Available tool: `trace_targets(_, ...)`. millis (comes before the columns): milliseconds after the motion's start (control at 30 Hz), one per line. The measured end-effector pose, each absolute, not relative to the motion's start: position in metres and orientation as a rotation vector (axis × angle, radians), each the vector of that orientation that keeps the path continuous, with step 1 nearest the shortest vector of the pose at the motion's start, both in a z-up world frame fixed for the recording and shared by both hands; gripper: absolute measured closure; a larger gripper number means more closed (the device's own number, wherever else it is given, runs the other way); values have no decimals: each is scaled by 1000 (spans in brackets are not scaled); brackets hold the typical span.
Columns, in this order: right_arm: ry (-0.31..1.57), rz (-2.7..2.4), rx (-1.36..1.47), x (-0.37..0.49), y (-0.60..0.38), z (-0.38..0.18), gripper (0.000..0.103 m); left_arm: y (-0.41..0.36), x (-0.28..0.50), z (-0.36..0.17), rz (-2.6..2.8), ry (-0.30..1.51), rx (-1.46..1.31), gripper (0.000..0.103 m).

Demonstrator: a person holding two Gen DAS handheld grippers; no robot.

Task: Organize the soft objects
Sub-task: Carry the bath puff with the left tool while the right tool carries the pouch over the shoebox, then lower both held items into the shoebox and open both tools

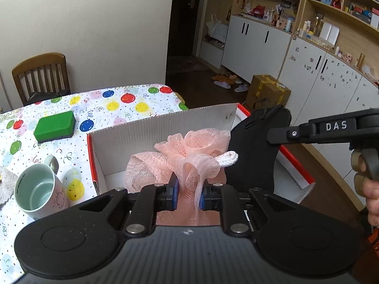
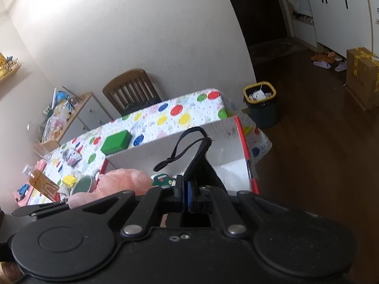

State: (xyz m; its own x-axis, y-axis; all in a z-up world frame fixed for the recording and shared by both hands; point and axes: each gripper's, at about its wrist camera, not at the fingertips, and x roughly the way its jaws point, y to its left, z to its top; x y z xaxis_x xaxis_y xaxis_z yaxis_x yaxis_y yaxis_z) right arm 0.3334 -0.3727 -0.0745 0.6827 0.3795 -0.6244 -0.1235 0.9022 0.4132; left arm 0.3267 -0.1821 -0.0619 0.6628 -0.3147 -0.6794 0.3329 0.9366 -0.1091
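My left claw [image 1: 188,194] is clenched on the pink mesh bath sponge [image 1: 180,158], its blue pads [image 1: 174,193] pinching a gathered fold of the netting. The sponge hangs over the open white box [image 1: 165,127] with the red edges, and its white rope loop [image 1: 227,158] sticks out to the right. Whether the sponge touches the box floor, I cannot tell.

My right claw [image 2: 188,195] is clenched on a black fabric piece [image 2: 201,165], which stands up between the pads; its thin black strap [image 2: 184,146] loops upward and to the left. In the left wrist view that same black piece [image 1: 258,142] sits just beside the sponge, above the right side of the box, with the right tool's body [image 1: 331,130] reaching in from the right.

The box rests on the surface [image 1: 106,104], which wears a cloth printed with coloured balloons. On it, well apart from the box, lies a green sponge block [image 1: 55,125], and nearer to me, just left of the box, stands a pale green mug [image 1: 38,189], upright. A wooden chair [image 1: 41,75] stands behind the surface against the wall.
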Motion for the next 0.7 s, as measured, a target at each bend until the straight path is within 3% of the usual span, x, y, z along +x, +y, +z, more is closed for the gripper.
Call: trace_targets(700, 885, 349, 354, 337, -367, -116, 101, -187, 338, -101, -336, 901, 31, 87)
